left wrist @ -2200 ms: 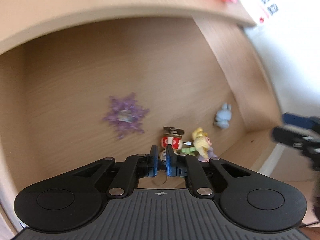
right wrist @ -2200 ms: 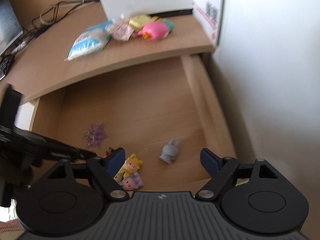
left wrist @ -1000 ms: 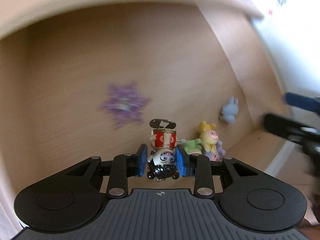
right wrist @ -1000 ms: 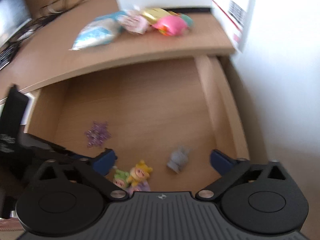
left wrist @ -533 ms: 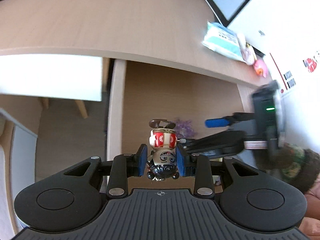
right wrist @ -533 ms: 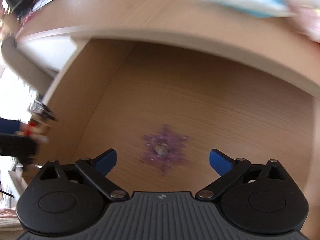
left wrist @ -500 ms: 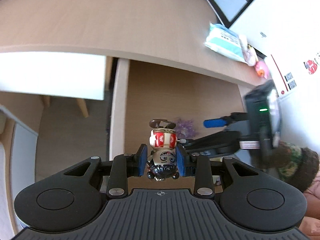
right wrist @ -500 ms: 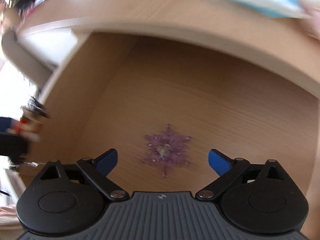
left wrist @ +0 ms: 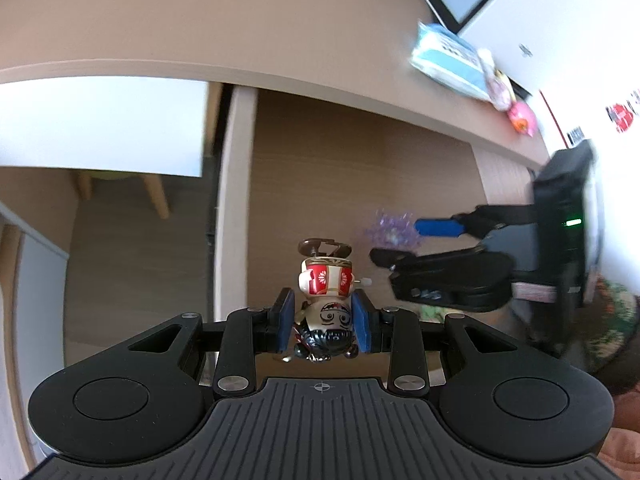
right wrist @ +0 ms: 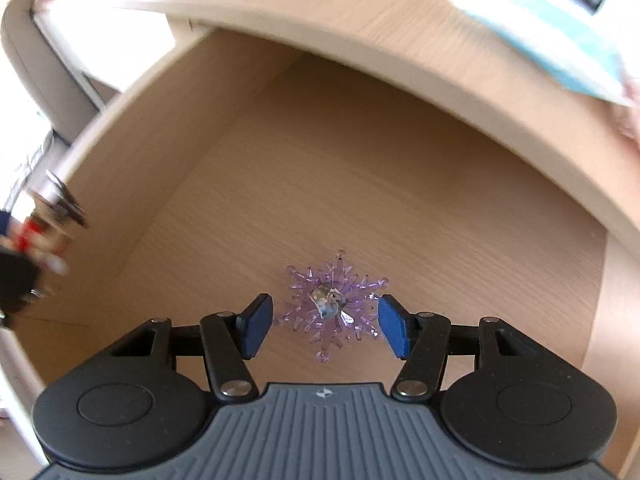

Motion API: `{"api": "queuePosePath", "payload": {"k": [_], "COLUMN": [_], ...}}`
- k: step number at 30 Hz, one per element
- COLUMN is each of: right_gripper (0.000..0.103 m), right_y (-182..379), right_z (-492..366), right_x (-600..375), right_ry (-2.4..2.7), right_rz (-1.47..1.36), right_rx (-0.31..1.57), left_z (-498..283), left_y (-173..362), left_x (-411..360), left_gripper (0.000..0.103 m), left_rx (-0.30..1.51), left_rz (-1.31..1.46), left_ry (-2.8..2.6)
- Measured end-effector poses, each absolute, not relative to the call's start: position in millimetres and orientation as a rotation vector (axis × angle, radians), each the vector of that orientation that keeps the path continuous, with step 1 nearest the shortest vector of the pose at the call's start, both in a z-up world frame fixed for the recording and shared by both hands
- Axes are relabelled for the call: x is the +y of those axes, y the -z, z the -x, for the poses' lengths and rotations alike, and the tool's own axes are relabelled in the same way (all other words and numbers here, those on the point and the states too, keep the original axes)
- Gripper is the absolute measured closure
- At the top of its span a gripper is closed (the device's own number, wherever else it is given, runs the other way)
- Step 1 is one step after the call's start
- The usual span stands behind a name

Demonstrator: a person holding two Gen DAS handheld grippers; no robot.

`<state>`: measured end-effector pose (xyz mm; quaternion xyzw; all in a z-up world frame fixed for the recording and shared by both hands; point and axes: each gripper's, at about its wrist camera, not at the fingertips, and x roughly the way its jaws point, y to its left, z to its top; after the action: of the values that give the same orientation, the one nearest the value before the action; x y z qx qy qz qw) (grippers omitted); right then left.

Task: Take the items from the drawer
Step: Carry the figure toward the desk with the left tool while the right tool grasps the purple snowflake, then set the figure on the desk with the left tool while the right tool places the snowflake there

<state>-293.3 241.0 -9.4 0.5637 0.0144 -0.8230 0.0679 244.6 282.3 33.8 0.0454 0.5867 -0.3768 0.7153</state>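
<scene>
My left gripper [left wrist: 323,322] is shut on a small red-and-white toy figure [left wrist: 326,300], held upside down and lifted above the drawer's left wall [left wrist: 234,200]. The same figure [right wrist: 38,236] shows blurred at the left edge of the right wrist view. A purple crystal snowflake [right wrist: 332,304] lies on the wooden drawer floor [right wrist: 360,184]. My right gripper [right wrist: 326,326] is open, low over the floor, with its blue pads on either side of the snowflake. From the left wrist view the snowflake [left wrist: 390,232] is partly hidden behind the right gripper's finger [left wrist: 438,227].
The desk top [left wrist: 200,20] overhangs the drawer's back. On it lie a blue-and-white packet [left wrist: 448,60], a pink toy [left wrist: 522,118] and a white box [left wrist: 560,40]. A person's patterned sleeve [left wrist: 612,332] is at the right. A white panel [left wrist: 100,124] lies left of the drawer.
My left gripper took hold of the toy figure and lifted it up and left, out of the drawer. My right gripper swung left and came down around the purple snowflake, jaws narrowing.
</scene>
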Motion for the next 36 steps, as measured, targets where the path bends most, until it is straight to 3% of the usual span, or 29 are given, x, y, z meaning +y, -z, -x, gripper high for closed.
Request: {"api": "queuePosePath", "payload": {"k": [4, 14, 23, 29, 36], "right_gripper": [0.044, 0.044, 0.044, 0.044, 0.044], "right_y": [-23.2, -83.0, -90.8, -97.7, -107.6], "right_z": [271.0, 209.9, 182.4, 172.9, 171.2], "right_x": [257.2, 297.7, 307.6, 321.2, 339.9], "right_ry": [2.590, 2.884, 3.000, 3.058, 3.110], "right_rz": [-1.632, -1.511, -1.493, -1.504, -1.448], "right_rx": [-0.081, -0.298, -0.422, -0.415, -0.448], "left_z": [-246.7, -302.6, -357.2, -351.5, -345.1], "left_y": [-44.4, -106.9, -69.7, -54.4, -94.8], "left_x": [268.0, 190.4, 116.4, 114.6, 156.8], "left_gripper": [0.069, 0.069, 0.068, 0.068, 0.069], "left_rx": [1.264, 0.948, 0.986, 0.937, 0.798], "left_rz": [-0.127, -0.087, -0.154, -0.228, -0.054], "left_ry": [0.905, 1.017, 0.932, 0.933, 0.949]}}
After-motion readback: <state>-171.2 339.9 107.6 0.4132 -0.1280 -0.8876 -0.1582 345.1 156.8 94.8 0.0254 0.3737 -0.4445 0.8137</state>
